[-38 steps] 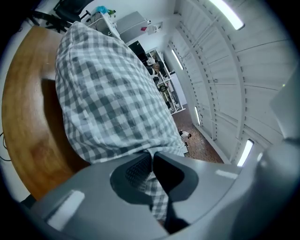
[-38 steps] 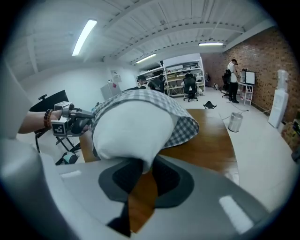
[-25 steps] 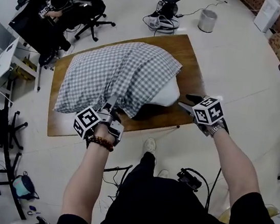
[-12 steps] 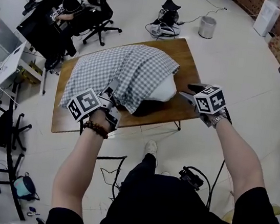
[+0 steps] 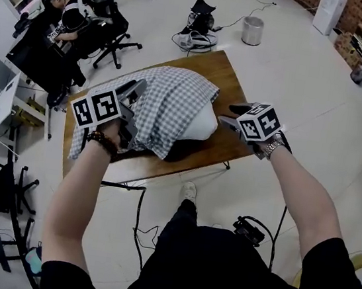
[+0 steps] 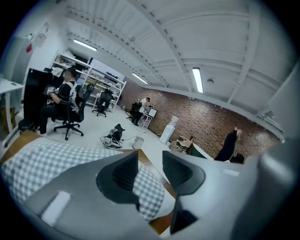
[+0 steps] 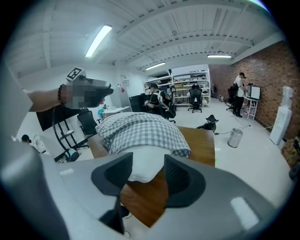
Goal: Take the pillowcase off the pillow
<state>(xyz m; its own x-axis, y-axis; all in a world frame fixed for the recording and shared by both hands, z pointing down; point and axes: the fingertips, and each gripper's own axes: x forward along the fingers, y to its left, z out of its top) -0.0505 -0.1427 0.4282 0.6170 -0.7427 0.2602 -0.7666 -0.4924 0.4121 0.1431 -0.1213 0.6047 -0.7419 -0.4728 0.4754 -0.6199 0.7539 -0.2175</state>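
Spread over most of a wooden table (image 5: 237, 88): a pillow (image 5: 199, 122), largely inside a grey-and-white checked pillowcase (image 5: 167, 98), with its bare white end poking out at the table's right side. Near edge of the cloth hanging in loose folds toward the table's front. Raised over that left front edge of the checks, the left gripper (image 6: 150, 161), jaws standing apart with nothing pinched between the pads, only cloth and table showing through the gap. Just beside the bare white end, the right gripper (image 7: 148, 165), jaws likewise apart and empty; cannot tell whether touching the pillow. Well beyond the table, on the floor, a small metal bin (image 5: 252, 30).
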